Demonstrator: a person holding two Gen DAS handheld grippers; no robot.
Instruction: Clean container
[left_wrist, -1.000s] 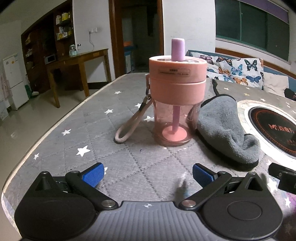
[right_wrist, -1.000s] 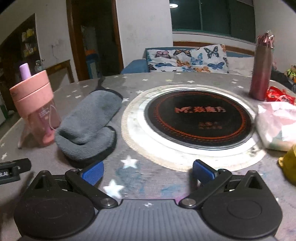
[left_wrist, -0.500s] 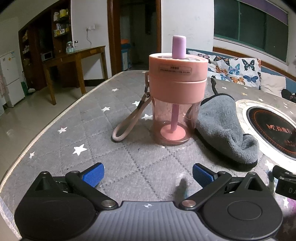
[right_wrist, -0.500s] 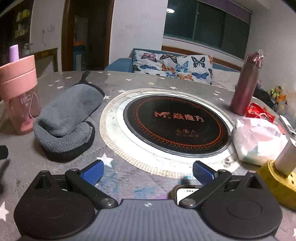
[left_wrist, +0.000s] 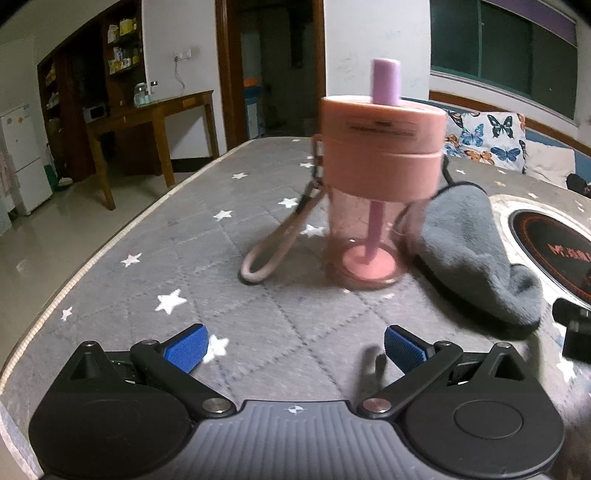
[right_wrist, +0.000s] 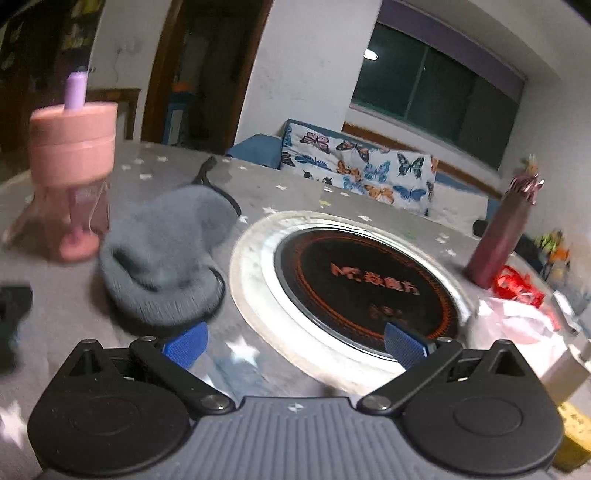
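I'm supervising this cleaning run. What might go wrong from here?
The pink cup is tall, with its wide lid up high; a nudge from the open left tongs might tip it. Its strap loops across the table and may snag. The right tongs, open and empty, could drag the grey cloth against the cup.

pink cup (left_wrist: 380, 158), grey star-patterned tablecloth (left_wrist: 207, 258)

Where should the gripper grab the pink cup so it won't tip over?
Probably around the wide pink lid band of the cup, coming straight in from the front with the open left hand-held gripper. The cup stands upright; the strap hangs on its left, and the grey cloth crowds its right.
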